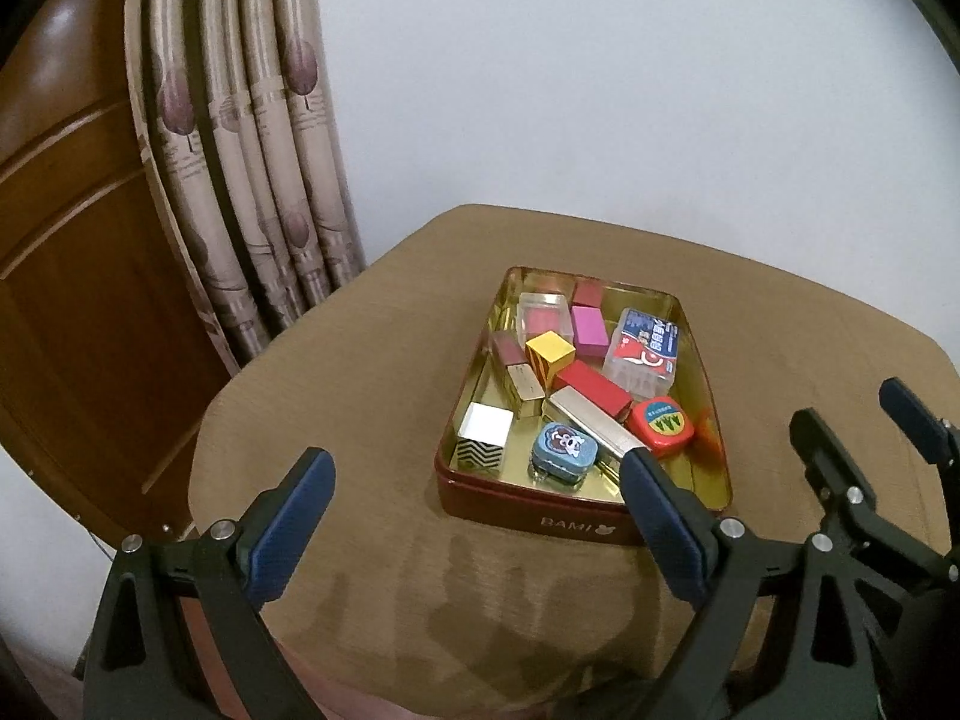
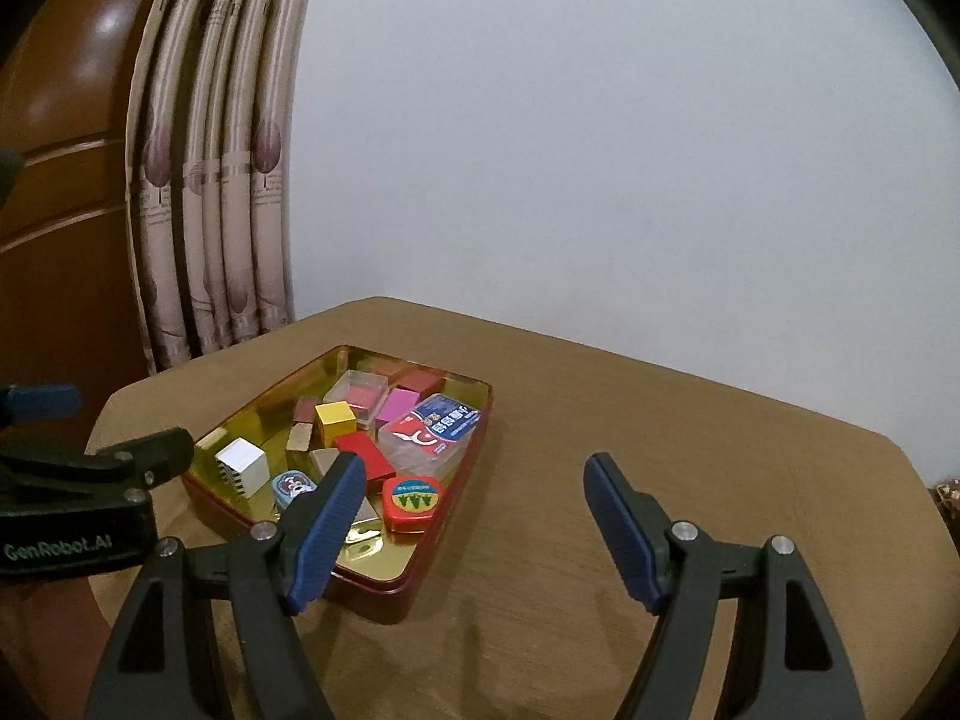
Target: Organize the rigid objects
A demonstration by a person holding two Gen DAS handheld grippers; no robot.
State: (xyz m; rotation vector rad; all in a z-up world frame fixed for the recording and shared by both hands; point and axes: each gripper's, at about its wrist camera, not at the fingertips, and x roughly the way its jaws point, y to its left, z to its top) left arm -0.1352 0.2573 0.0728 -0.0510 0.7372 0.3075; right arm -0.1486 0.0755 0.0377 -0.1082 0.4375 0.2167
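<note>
A red tin with a gold inside (image 1: 528, 510) (image 2: 384, 594) sits on the tan table. It holds several small rigid things: a yellow cube (image 1: 551, 351) (image 2: 334, 420), a red block (image 1: 594, 390), a pink block (image 1: 588, 330), a clear card box (image 1: 645, 351) (image 2: 432, 429), a red tape measure (image 1: 662, 425) (image 2: 413, 501), a blue tin (image 1: 564, 449) and a silver box (image 1: 485, 435) (image 2: 243, 465). My left gripper (image 1: 477, 480) is open and empty, just in front of the tin. My right gripper (image 2: 474, 486) is open and empty, to the right of the tin; it also shows in the left wrist view (image 1: 864, 414).
The tan table (image 1: 372, 396) (image 2: 690, 438) stands against a white wall. A patterned curtain (image 1: 240, 180) and a brown wooden door (image 1: 72, 276) are at the left. The left gripper's body (image 2: 78, 480) shows at the left edge of the right wrist view.
</note>
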